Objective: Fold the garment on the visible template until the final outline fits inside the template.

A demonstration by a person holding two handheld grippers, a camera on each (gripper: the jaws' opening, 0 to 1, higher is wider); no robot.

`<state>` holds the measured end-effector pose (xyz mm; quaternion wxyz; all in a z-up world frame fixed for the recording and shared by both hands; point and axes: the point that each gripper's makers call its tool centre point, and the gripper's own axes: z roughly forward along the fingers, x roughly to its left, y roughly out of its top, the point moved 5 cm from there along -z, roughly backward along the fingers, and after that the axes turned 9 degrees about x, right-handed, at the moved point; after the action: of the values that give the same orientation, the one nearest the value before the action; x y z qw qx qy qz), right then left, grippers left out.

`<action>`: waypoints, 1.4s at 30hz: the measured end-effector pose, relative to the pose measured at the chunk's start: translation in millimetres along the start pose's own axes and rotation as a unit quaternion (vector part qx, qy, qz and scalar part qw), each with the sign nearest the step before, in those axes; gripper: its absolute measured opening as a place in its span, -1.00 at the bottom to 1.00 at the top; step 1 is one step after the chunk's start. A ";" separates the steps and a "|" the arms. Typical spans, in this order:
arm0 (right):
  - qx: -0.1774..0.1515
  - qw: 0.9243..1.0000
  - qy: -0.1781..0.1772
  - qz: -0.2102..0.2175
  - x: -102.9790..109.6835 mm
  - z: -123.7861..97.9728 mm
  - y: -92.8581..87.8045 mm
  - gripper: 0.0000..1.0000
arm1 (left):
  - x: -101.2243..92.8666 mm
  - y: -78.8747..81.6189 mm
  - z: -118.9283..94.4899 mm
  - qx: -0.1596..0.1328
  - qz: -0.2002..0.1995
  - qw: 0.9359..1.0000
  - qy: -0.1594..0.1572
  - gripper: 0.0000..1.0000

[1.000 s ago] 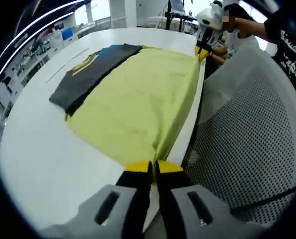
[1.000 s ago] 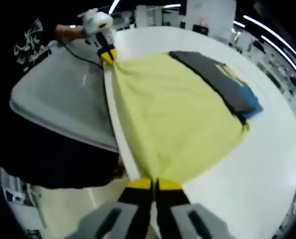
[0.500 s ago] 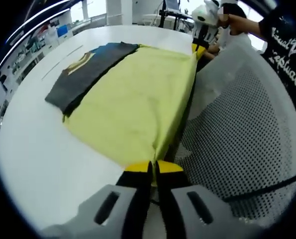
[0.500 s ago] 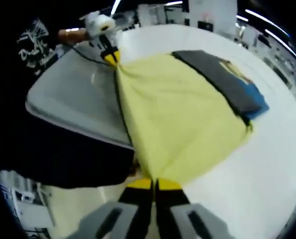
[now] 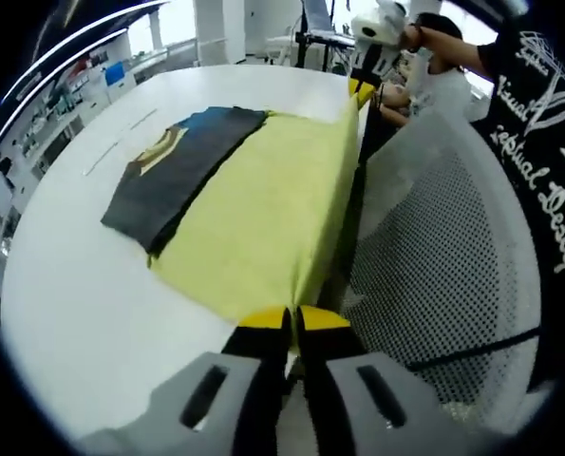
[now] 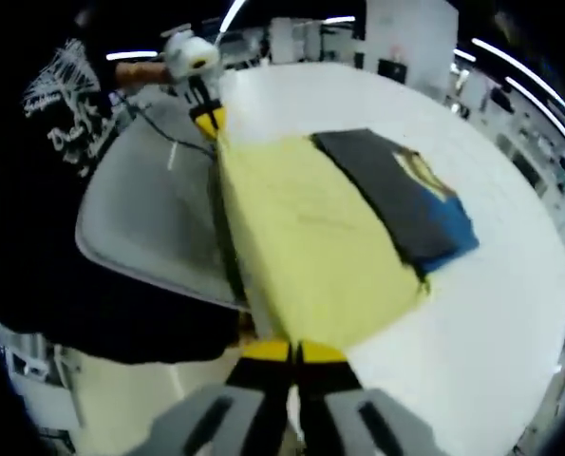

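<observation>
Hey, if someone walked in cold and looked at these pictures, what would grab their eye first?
The yellow garment stands out, stretched over the white table between the left gripper and right gripper, each shut on a corner at the table's edge. A dark folded garment with a blue patch lies on its far side.

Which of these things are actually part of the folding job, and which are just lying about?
In the job:
yellow garment, pinched at two corners
left gripper, shut on one corner
right gripper, shut on the other
white table

Lying about:
dark folded garment, beside the yellow one
mesh chair
</observation>
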<state>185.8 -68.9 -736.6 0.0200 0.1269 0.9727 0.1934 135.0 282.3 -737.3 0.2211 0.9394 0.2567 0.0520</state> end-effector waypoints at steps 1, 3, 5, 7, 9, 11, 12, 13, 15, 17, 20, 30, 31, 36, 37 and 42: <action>-0.002 1.000 -0.008 -0.002 -2.9 -1.9 2.7 -1.00 | 3.5 2.2 -2.3 -0.002 0.002 1.000 0.004 -0.99; -0.004 1.000 -0.024 -0.008 -11.7 -5.3 7.5 -1.00 | 15.6 9.3 -8.5 -0.016 0.017 0.999 0.022 -0.99; -0.008 0.999 -0.036 -0.010 -19.6 -8.6 12.1 -1.00 | 27.5 14.6 -14.5 -0.022 0.029 0.999 0.033 -0.99; -0.012 0.999 -0.050 -0.014 -26.8 -12.8 17.3 -1.00 | 39.0 19.6 -20.3 -0.027 0.029 0.998 0.041 -0.99; -0.014 0.998 -0.062 -0.019 -34.5 -16.3 21.5 -1.00 | 46.7 25.3 -24.6 -0.035 0.032 0.998 0.048 -0.99; -0.017 0.997 -0.075 -0.022 -41.8 -20.1 26.2 -1.00 | 56.3 30.0 -28.2 -0.039 0.036 0.997 0.055 -0.99; -0.018 0.996 -0.082 -0.024 -46.3 -22.3 28.9 -1.00 | 59.2 35.9 -29.9 -0.042 0.042 0.996 0.061 -0.99; -0.019 0.996 -0.084 -0.024 -48.2 -23.0 30.1 -1.00 | 62.0 38.3 -30.7 -0.044 0.048 0.996 0.066 -0.99; -0.020 0.994 -0.103 -0.028 -58.6 -27.2 35.5 -1.00 | 71.1 42.6 -32.9 -0.047 0.058 0.995 0.068 -0.99; -0.023 0.992 -0.118 -0.034 -67.3 -31.8 42.1 -1.00 | 77.4 49.8 -36.2 -0.049 0.060 0.994 0.074 -0.99; -0.027 0.990 -0.137 -0.036 -78.6 -37.2 51.0 -1.00 | 87.9 60.1 -41.1 -0.058 0.061 0.993 0.085 -0.99; -0.041 0.978 -0.200 -0.051 -118.2 -52.5 82.2 -1.00 | 130.3 84.2 -47.2 -0.086 0.059 0.986 0.128 -0.99; -0.042 0.977 -0.201 -0.051 -123.2 -52.0 83.6 -1.00 | 135.4 86.0 -47.7 -0.088 0.059 0.985 0.133 -0.99; -0.046 0.976 -0.210 -0.047 -140.2 -47.7 88.3 -1.00 | 150.1 91.0 -45.8 -0.096 0.065 0.984 0.138 -0.99; -0.047 0.975 -0.211 -0.044 -143.8 -46.8 89.5 -1.00 | 152.2 92.1 -45.3 -0.097 0.065 0.983 0.140 -0.99; -0.051 0.973 -0.223 -0.033 -160.3 -42.5 93.9 -1.00 | 167.6 98.3 -41.1 -0.100 0.058 0.981 0.153 -0.99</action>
<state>359.5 -41.7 -663.2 0.2491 0.1339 0.9362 0.2089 316.0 307.2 -659.6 0.2682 0.9068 0.2262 0.2335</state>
